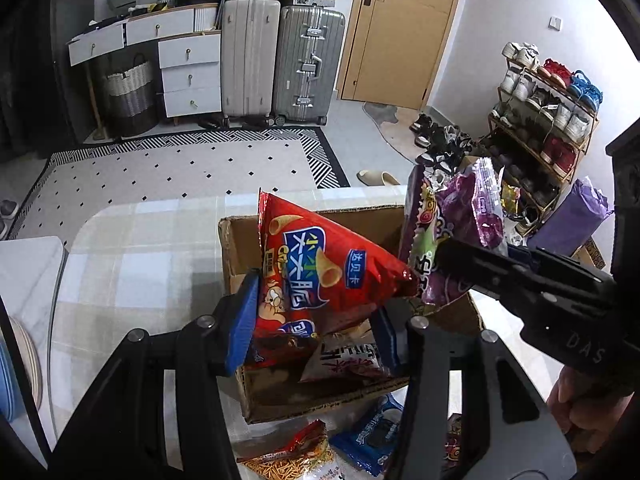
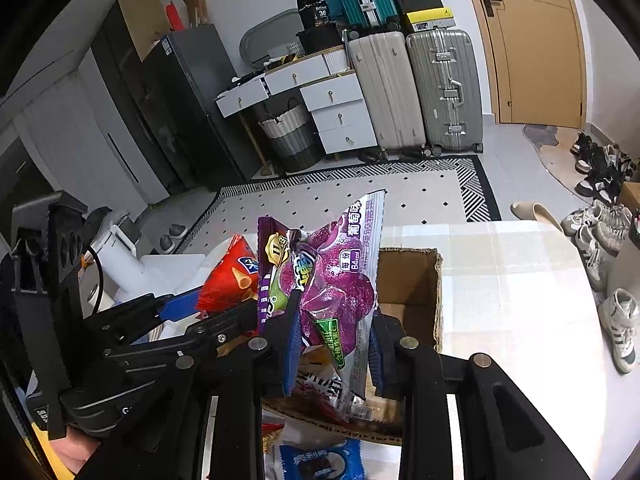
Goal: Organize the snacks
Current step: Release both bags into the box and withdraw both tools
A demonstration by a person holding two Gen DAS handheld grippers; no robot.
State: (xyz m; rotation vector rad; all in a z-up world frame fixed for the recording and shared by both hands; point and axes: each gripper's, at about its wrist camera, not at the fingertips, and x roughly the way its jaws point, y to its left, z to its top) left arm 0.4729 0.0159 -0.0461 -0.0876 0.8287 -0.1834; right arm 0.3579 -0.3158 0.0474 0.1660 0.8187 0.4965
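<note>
Cardboard box (image 1: 236,248) floor mostly hidden behind red chip bag (image 1: 320,264); blue cookie packet (image 2: 320,460) cut by bottom edge; small print unreadable.

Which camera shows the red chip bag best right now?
Left wrist: the red chip bag fills the centre, clamped in the left gripper above the box. The right wrist view shows only a corner behind purple packets.

Two sets of tongs are crowding the open brown cardboard box (image 1: 240,248): the red cone-snack bag (image 1: 316,268) and purple grape-jelly packets (image 2: 340,280) are hanging over its mouth, white packets (image 1: 352,356) are filling its floor, while the checked desk (image 2: 512,280) beyond is lying bare.
</note>
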